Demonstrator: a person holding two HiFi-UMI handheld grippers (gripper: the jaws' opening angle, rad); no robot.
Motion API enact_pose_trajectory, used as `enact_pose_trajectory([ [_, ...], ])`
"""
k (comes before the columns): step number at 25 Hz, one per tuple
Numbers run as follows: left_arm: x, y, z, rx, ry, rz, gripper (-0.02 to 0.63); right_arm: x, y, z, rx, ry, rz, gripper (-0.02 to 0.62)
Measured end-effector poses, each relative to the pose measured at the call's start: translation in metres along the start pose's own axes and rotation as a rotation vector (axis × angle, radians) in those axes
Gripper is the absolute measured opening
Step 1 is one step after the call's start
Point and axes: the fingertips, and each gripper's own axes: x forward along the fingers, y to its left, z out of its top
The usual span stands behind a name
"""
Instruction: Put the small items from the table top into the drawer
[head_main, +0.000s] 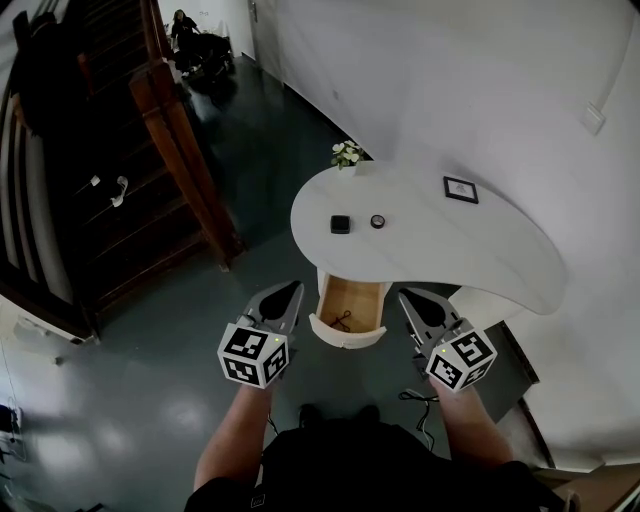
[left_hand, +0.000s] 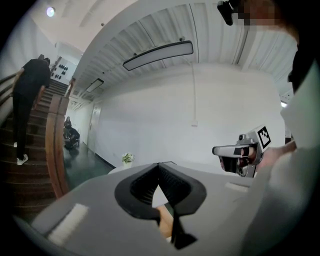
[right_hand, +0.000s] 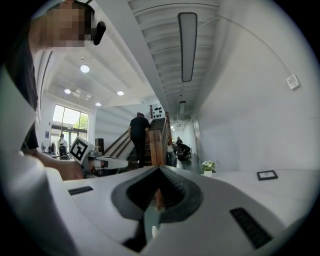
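A white rounded table (head_main: 500, 250) has its wooden drawer (head_main: 350, 302) pulled open at the front; a small dark item (head_main: 342, 320) lies inside. On the top rest a black square item (head_main: 341, 224) and a small round item (head_main: 378, 221). My left gripper (head_main: 289, 293) hangs just left of the drawer, shut and empty. My right gripper (head_main: 408, 298) hangs just right of it, also shut and empty. In the left gripper view, the left gripper (left_hand: 159, 166) has its tips together, and the right gripper (right_hand: 159, 171) looks the same in its own view.
A small framed picture (head_main: 460, 189) and a flower pot (head_main: 346, 153) stand toward the back of the table. A wooden staircase (head_main: 150, 160) rises at the left, with a person (right_hand: 138, 137) climbing it. A white wall (head_main: 450, 90) runs behind the table. Cables (head_main: 420, 405) lie on the dark floor.
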Motion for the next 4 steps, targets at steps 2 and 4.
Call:
enact_pose_trajectory([
  [2,-0.0004,0.0044,-0.0004,0.003,0.0,0.001,0.011,0.0045,0.0009,-0.0009,-0.005,0.007,0.003,0.011],
  [4,-0.0006,0.0101,0.0013,0.008,-0.002,0.002,0.011,0.0107,0.0024,-0.001,-0.015,0.016,0.003,0.011],
])
